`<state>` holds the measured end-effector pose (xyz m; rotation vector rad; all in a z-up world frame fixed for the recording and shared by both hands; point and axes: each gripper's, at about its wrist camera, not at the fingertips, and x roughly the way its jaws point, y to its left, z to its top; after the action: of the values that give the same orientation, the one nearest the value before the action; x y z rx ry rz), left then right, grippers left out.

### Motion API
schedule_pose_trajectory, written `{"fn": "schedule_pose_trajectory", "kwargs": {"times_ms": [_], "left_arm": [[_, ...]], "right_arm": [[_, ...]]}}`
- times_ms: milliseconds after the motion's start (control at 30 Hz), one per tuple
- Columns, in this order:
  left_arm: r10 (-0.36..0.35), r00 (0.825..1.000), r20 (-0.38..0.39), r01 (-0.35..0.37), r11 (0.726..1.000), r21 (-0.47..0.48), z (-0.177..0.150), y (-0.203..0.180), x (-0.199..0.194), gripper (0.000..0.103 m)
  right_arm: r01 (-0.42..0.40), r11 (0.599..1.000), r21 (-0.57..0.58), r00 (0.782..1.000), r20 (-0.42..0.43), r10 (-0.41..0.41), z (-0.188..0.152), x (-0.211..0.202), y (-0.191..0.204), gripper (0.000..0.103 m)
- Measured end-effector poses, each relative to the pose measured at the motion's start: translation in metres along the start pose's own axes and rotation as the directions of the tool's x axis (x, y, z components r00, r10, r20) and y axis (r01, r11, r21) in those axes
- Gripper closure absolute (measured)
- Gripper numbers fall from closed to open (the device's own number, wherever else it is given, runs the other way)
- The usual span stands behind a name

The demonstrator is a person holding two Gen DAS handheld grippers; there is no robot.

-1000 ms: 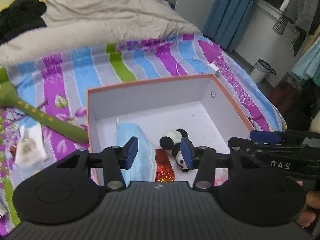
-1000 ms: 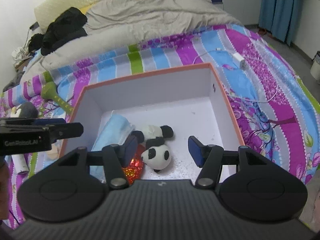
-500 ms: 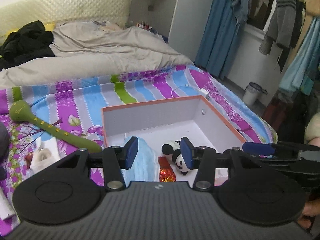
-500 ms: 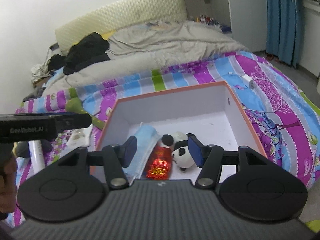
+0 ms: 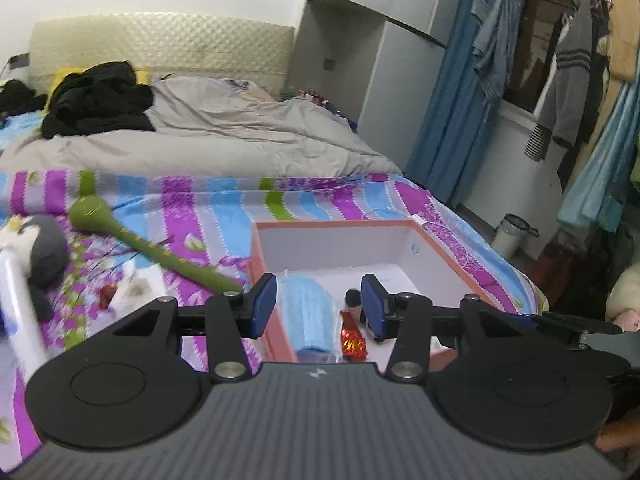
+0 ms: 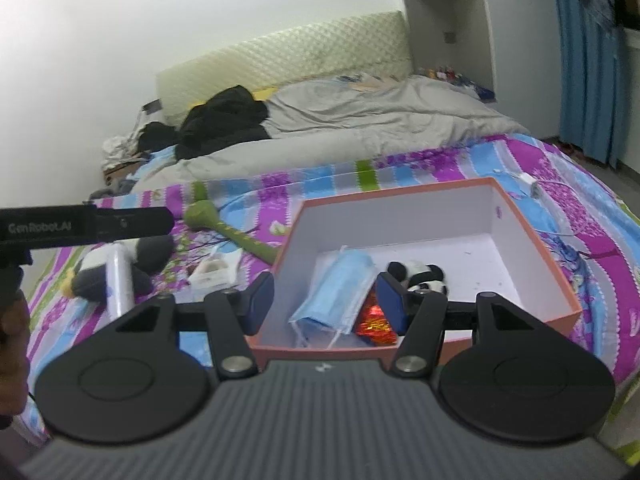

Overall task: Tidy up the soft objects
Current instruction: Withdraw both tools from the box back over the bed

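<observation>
An orange box (image 6: 532, 236) with a white inside sits on the striped bedspread. In it lie a blue face mask (image 6: 340, 292), a panda plush (image 6: 420, 274) and a red foil packet (image 6: 374, 322). My right gripper (image 6: 326, 302) hovers open and empty over the box's near edge. My left gripper (image 5: 318, 306) is also open and empty, above the box's (image 5: 332, 248) near left corner, with the mask (image 5: 312, 312) showing between its pads. Left of the box lie a green plush stick (image 5: 152, 248), a grey penguin plush (image 5: 40, 248) and a white tube (image 5: 20, 312).
A small white object (image 6: 212, 270) lies between the penguin and the box. A white charger and cable (image 6: 528, 180) rest beyond the box. A grey duvet (image 5: 240, 132) and black clothes (image 5: 100, 100) cover the bed's far half. Hanging clothes and a bin (image 5: 512, 232) stand at the right.
Both grippers have drawn back and a little up from the box while staying open. The box looks smaller, and the penguin, tube and headboard have come into view.
</observation>
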<state>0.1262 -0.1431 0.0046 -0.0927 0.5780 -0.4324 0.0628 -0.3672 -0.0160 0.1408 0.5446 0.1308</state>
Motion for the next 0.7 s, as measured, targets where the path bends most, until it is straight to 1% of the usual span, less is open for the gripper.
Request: {"fn": "schedule_pose_trajectory", "kwargs": {"times_ms": [200,300,367,600,700], "left_arm": [[0.031,0.999,0.025,-0.03,0.999,-0.043,-0.031,0.017,-0.047,0.05],[0.069,0.997,0.026,-0.068,0.997,-0.045,-0.045,0.024,-0.064,0.05],[0.082,0.996,0.032,-0.08,0.995,-0.06,-0.054,0.029,-0.076,0.05],[0.135,0.991,0.015,-0.132,0.986,-0.102,-0.083,0.047,-0.098,0.05],[0.151,0.988,0.008,-0.149,0.981,-0.121,-0.096,0.054,-0.106,0.05]], "right_arm": [[-0.054,0.999,-0.002,0.999,-0.003,0.054,-0.021,-0.011,0.022,0.044],[-0.076,0.997,-0.015,0.997,-0.011,0.076,-0.031,-0.017,0.036,0.044],[-0.096,0.995,-0.012,0.995,-0.021,0.096,-0.037,-0.02,0.044,0.044],[-0.128,0.989,-0.071,0.991,-0.039,0.125,-0.052,-0.028,0.074,0.044],[-0.143,0.987,-0.071,0.989,-0.054,0.14,-0.059,-0.028,0.083,0.044]]}}
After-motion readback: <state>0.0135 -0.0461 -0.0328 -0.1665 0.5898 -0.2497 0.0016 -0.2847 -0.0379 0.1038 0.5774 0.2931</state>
